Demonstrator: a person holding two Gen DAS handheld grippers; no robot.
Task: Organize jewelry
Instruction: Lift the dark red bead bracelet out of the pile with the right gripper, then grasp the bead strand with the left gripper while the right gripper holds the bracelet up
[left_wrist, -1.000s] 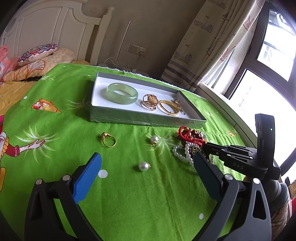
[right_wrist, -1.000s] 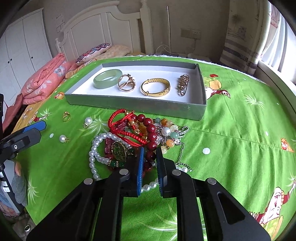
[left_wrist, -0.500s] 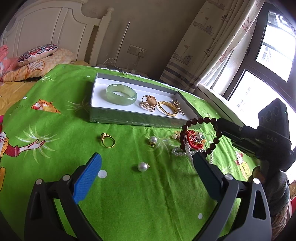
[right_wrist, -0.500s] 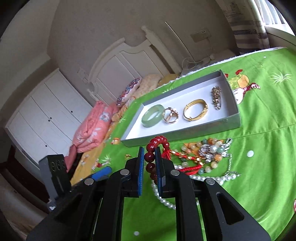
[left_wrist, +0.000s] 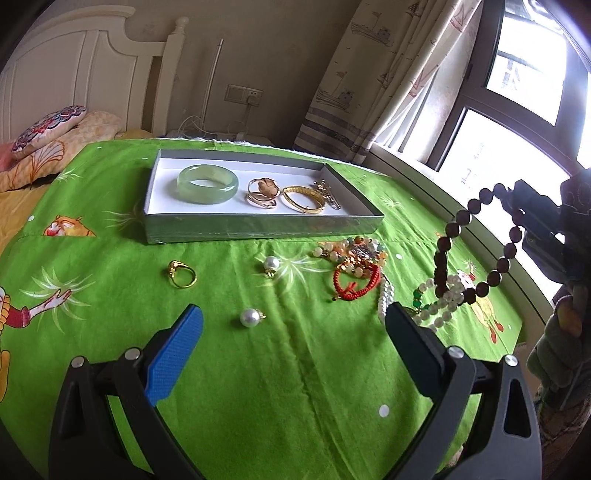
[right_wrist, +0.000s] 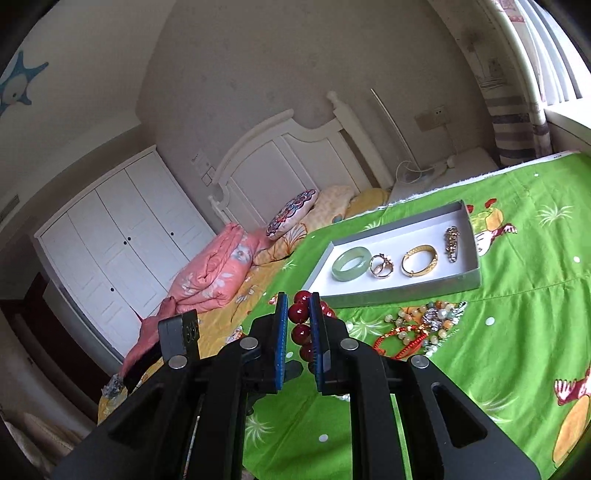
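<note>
Red beads (right_wrist: 298, 312) are clamped in the right hand-held gripper (right_wrist: 297, 325); the left hand-held gripper (left_wrist: 291, 343) is held apart. Four pieces are laid in the tray (left_wrist: 258, 230); a ring (left_wrist: 181, 274), two pearls and tangled bracelets (left_wrist: 354, 269) are left mid-frame.

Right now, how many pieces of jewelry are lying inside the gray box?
4, in a row: jade bangle at the left, rose-gold ring, gold bangle, then a small gold clasp piece at the right.

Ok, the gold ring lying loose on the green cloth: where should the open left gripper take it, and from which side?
Grip the plain band of the gold ring, not its ornate top at the upper left. It lies flat on the cloth, so come down from above, one finger inside the hoop and one outside. The left gripper is open and nearest.
</note>
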